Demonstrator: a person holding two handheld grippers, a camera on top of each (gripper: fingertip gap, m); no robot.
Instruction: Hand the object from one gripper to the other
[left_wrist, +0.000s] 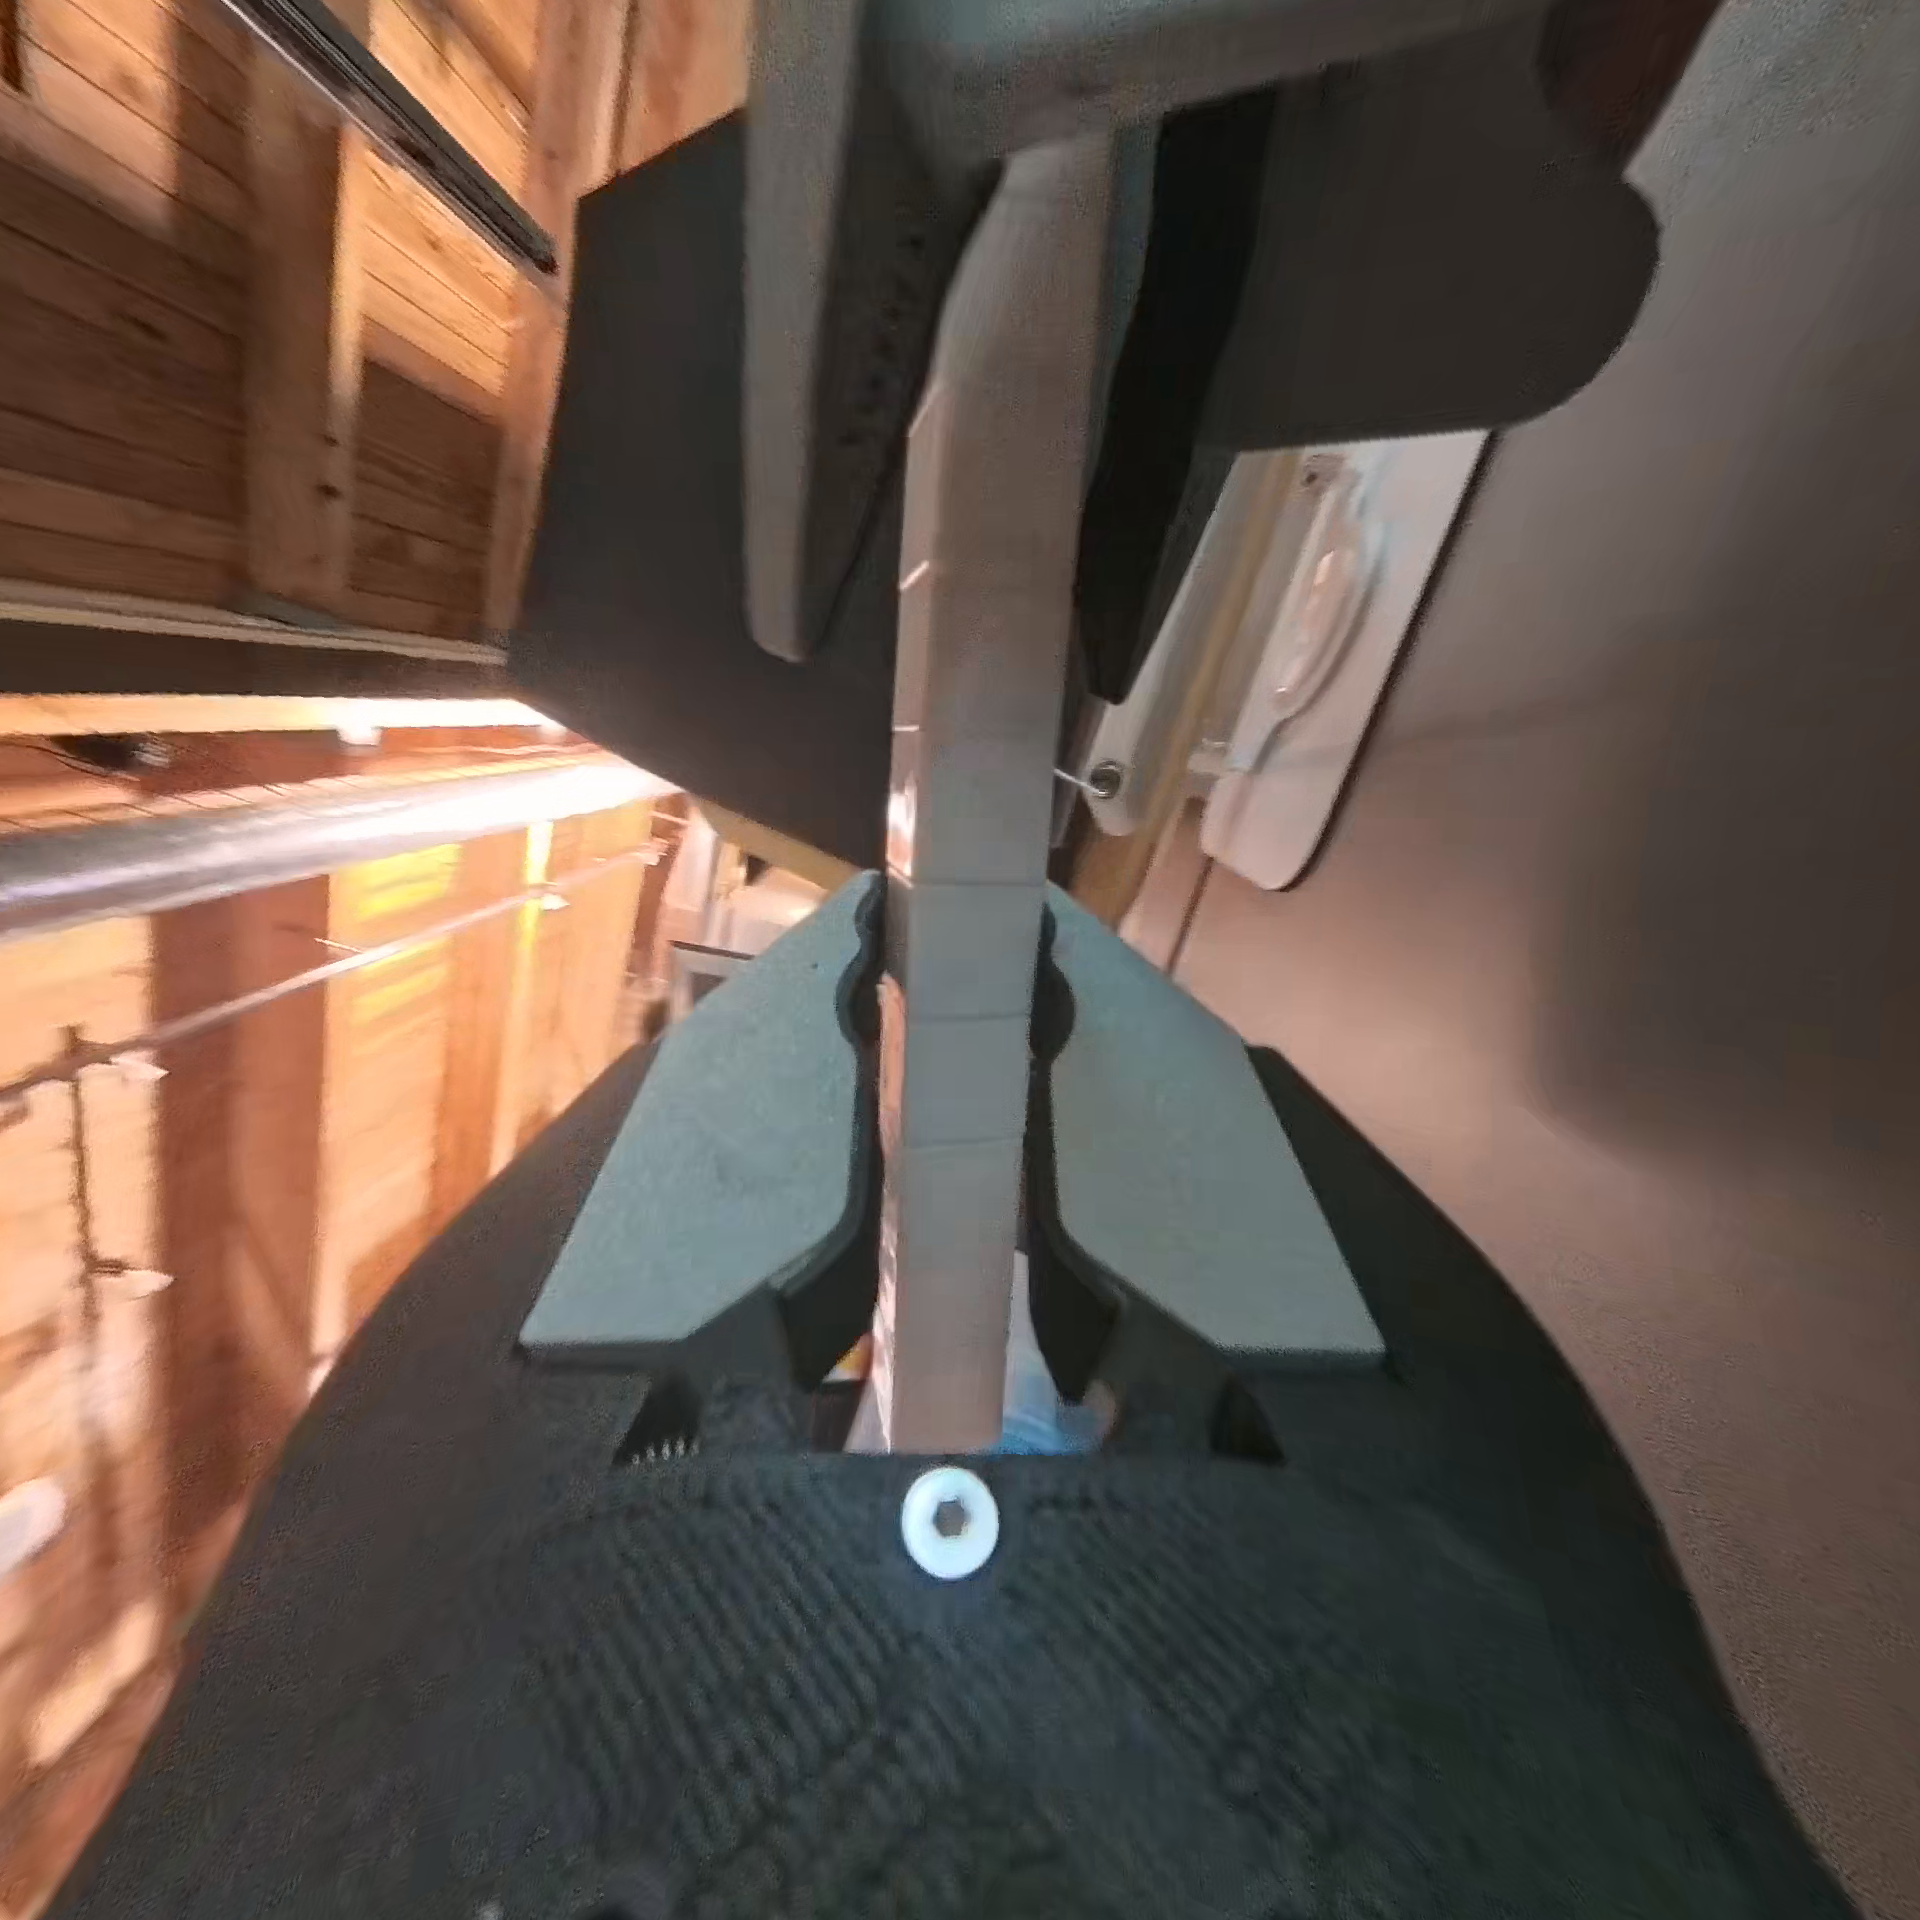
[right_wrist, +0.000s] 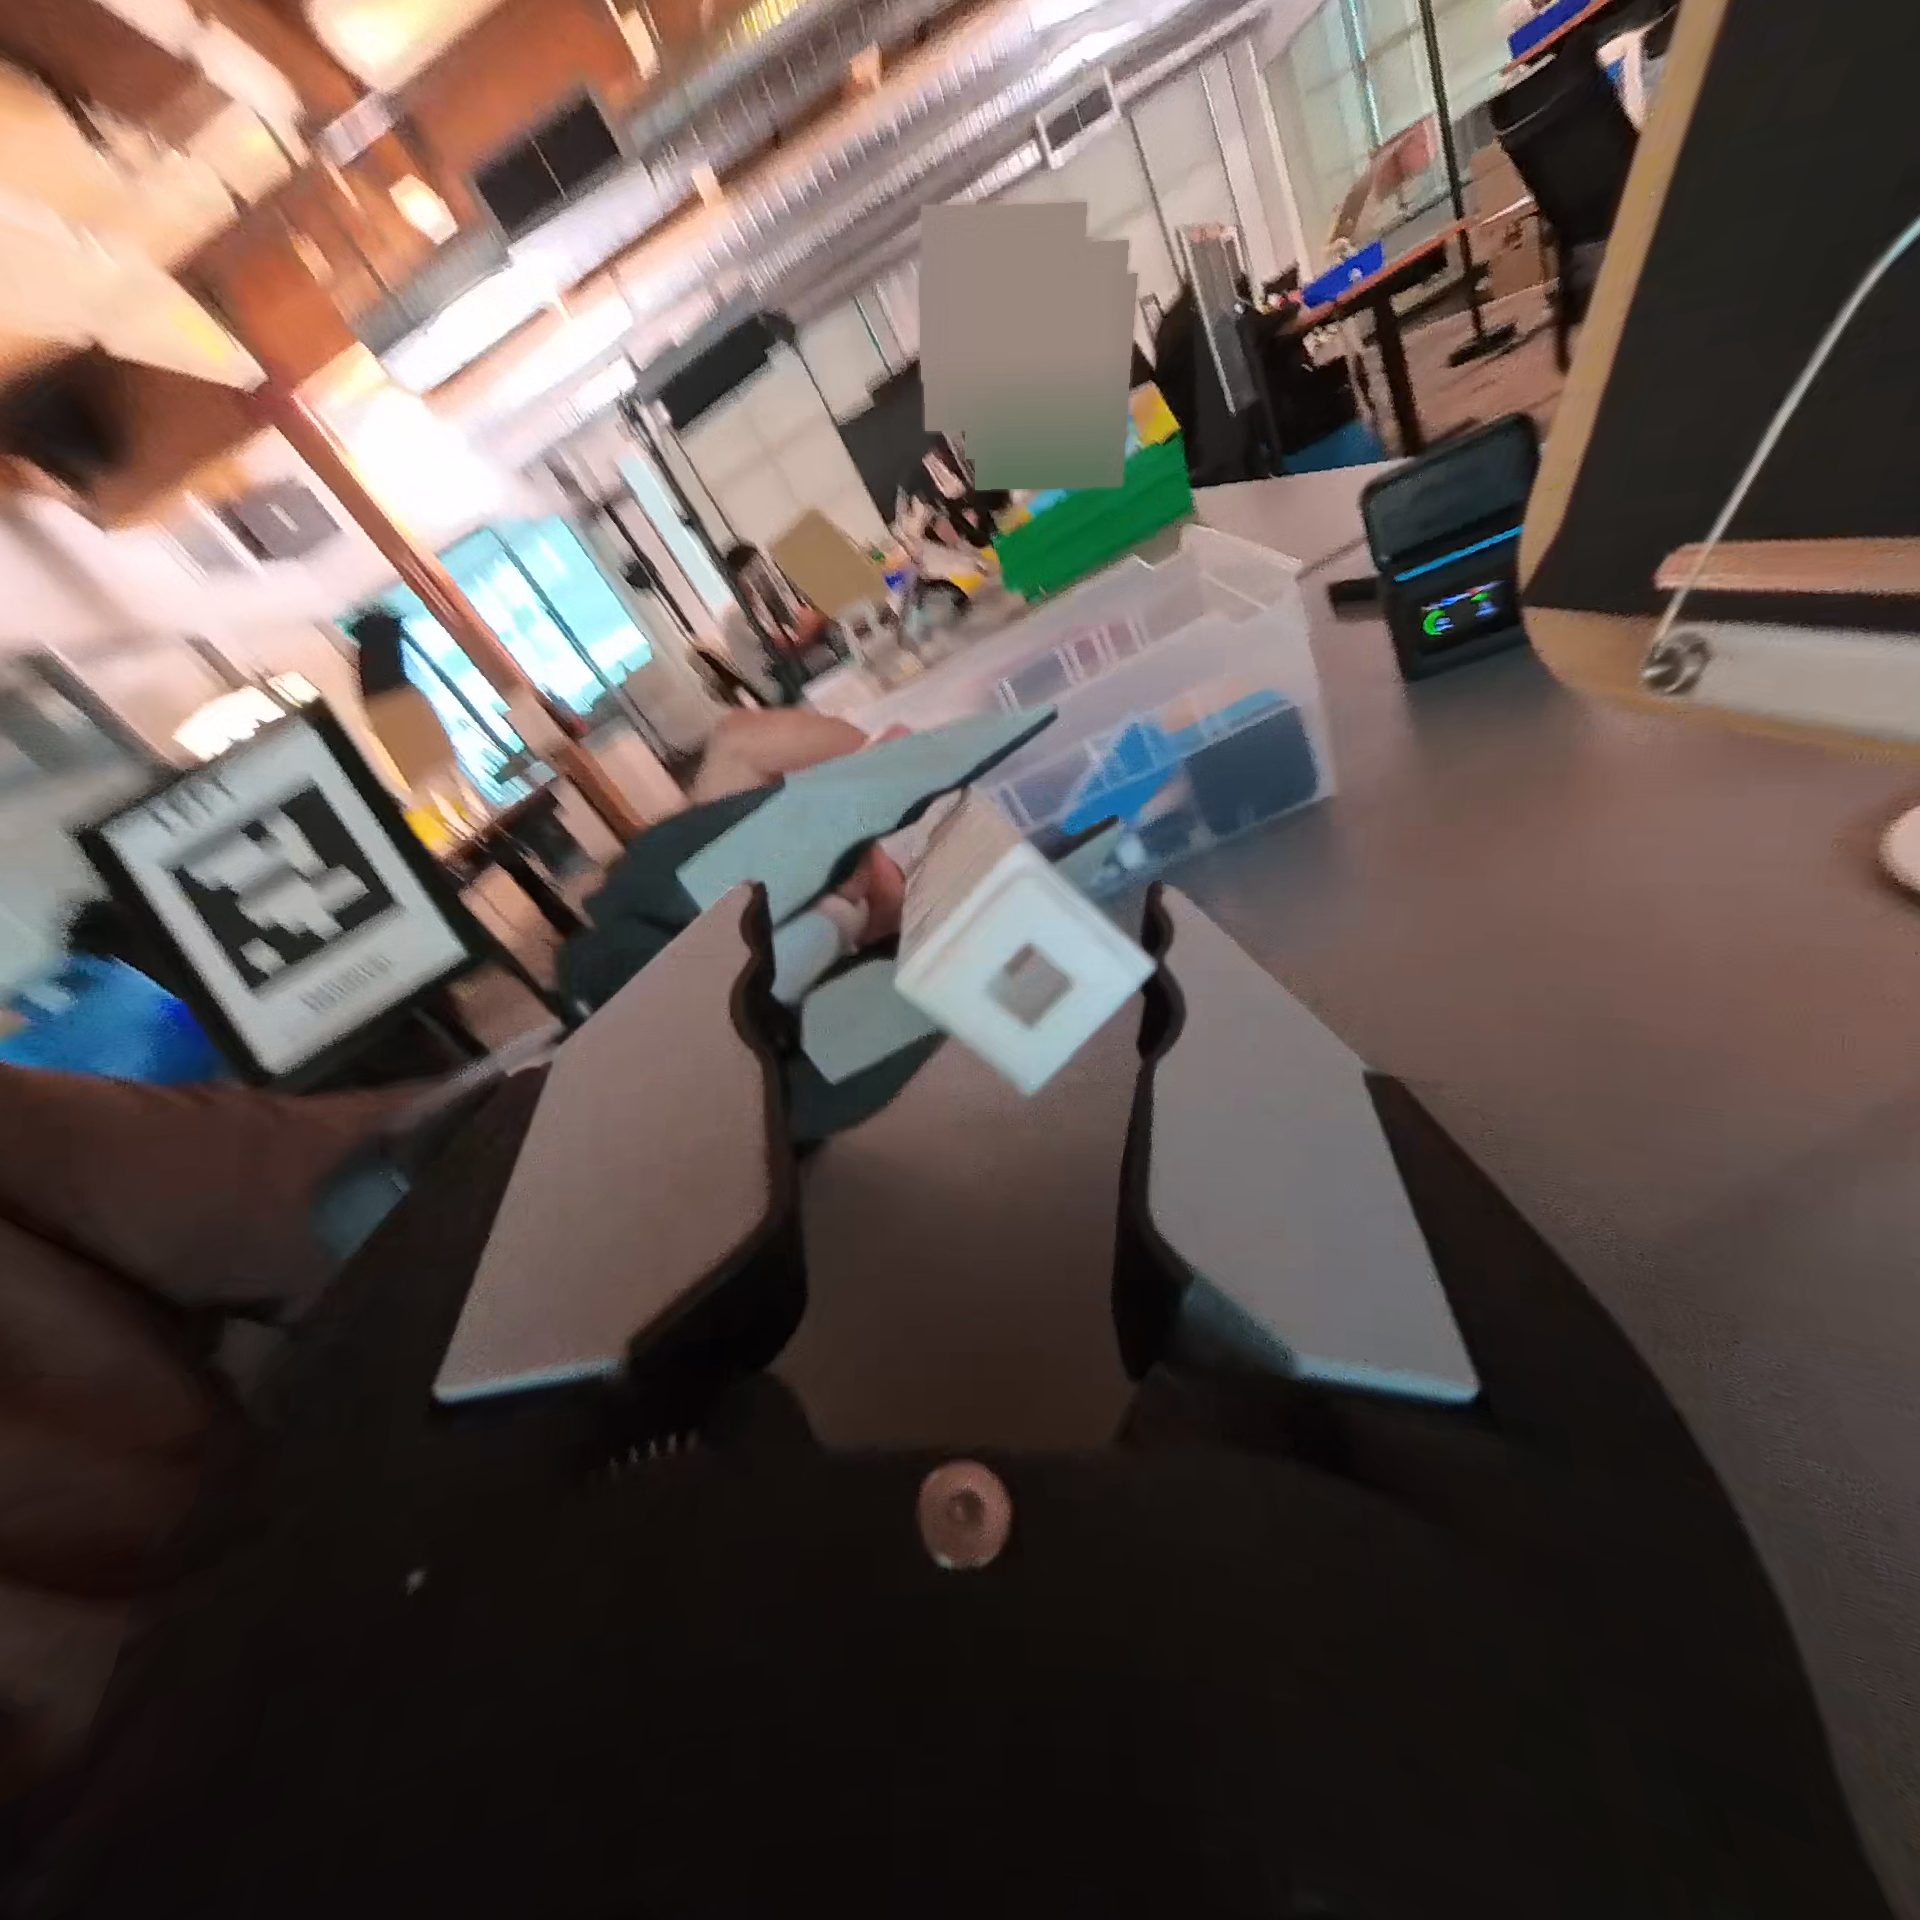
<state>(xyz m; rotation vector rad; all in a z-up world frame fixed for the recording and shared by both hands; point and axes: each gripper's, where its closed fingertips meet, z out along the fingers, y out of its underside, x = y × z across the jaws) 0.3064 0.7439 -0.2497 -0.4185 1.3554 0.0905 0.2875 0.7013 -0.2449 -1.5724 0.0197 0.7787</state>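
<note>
A long, square-section pale bar (left_wrist: 971, 831) runs straight out between my left gripper's (left_wrist: 961, 914) fingers, which are shut on it. My right gripper (left_wrist: 951, 665) comes in from the top of the left wrist view, with one finger on each side of the bar and gaps showing. In the right wrist view the bar's white square end (right_wrist: 1023, 987) sits between my right gripper's (right_wrist: 956, 914) wide-open fingers, close to the right one. The left gripper (right_wrist: 904, 894) holds the bar farther back. Both views are blurred.
The grey table (right_wrist: 1558, 1039) carries a clear plastic bin of small items (right_wrist: 1174, 707) and a black device with a small screen (right_wrist: 1455, 592). A black panel with a wooden edge (right_wrist: 1714, 312) stands at the right. A board with a black-and-white marker (right_wrist: 281, 894) is at the left.
</note>
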